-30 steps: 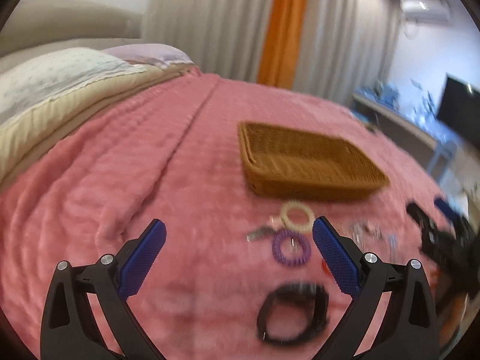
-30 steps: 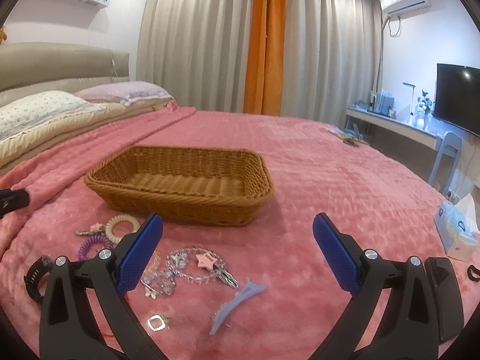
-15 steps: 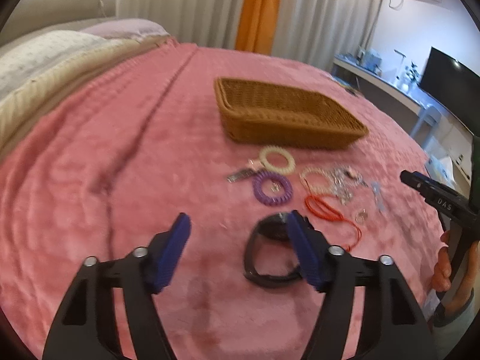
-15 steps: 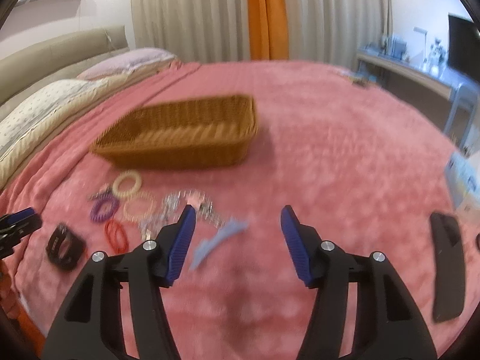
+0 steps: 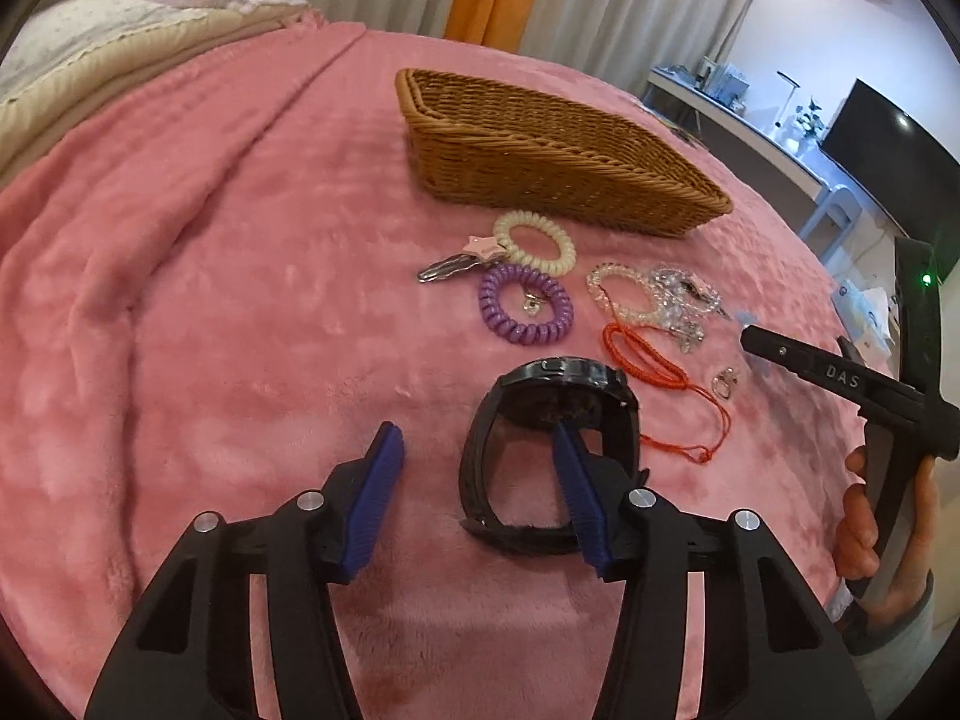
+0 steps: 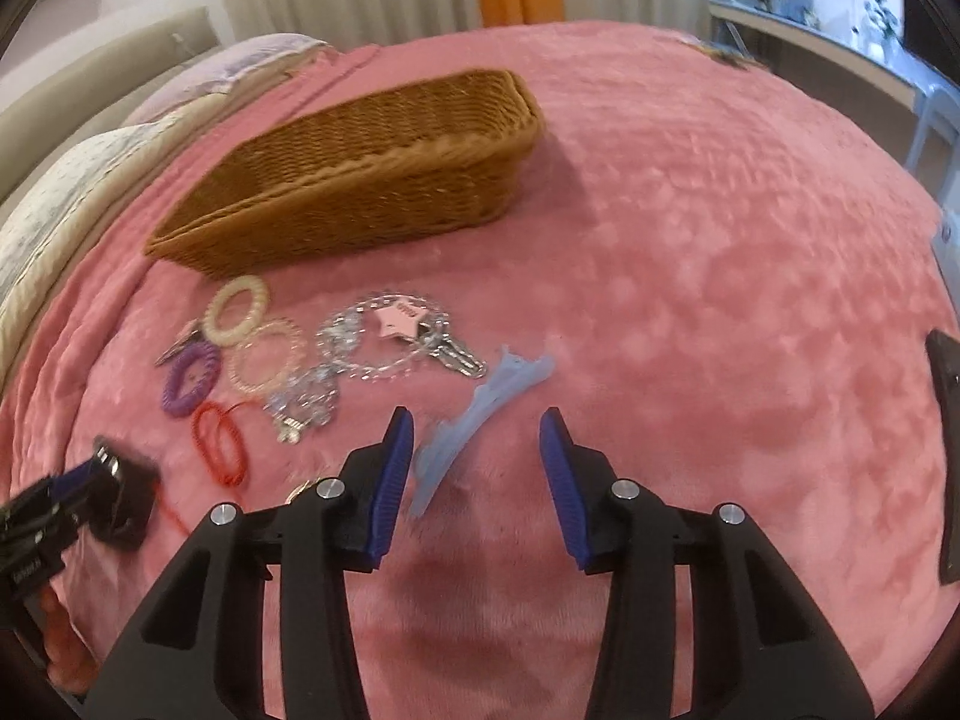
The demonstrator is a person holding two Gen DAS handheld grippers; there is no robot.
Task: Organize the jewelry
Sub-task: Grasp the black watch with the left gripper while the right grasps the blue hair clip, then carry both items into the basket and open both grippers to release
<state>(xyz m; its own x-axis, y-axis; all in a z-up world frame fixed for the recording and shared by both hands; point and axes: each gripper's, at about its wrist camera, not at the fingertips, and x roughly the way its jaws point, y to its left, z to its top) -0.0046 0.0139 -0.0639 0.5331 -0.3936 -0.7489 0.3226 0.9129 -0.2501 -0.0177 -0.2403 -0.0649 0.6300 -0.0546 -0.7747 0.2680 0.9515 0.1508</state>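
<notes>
Jewelry lies on a pink blanket in front of a wicker basket [image 5: 540, 138], which also shows in the right wrist view [image 6: 360, 180]. My left gripper [image 5: 474, 456] is open; its right finger reaches inside the loop of a black watch [image 5: 552, 396], its left finger outside. My right gripper [image 6: 477, 450] is open just above a blue hair clip [image 6: 474, 414], which lies between the fingers. Nearby lie a cream coil band [image 5: 534, 240], a purple coil band [image 5: 525, 306], a clear bead bracelet [image 5: 624, 294], a red cord [image 5: 648, 360] and a star key charm [image 6: 399, 321].
A dark phone-like slab [image 6: 948, 456] lies at the blanket's right edge. Pillows [image 5: 108, 36] sit far left. A desk and a TV [image 5: 888, 132] stand beyond the bed on the right. A small ring [image 5: 723, 383] lies near the red cord.
Both grippers have dropped toward the blanket and narrowed. The left has come onto the black watch; the right has come down over the blue hair clip.
</notes>
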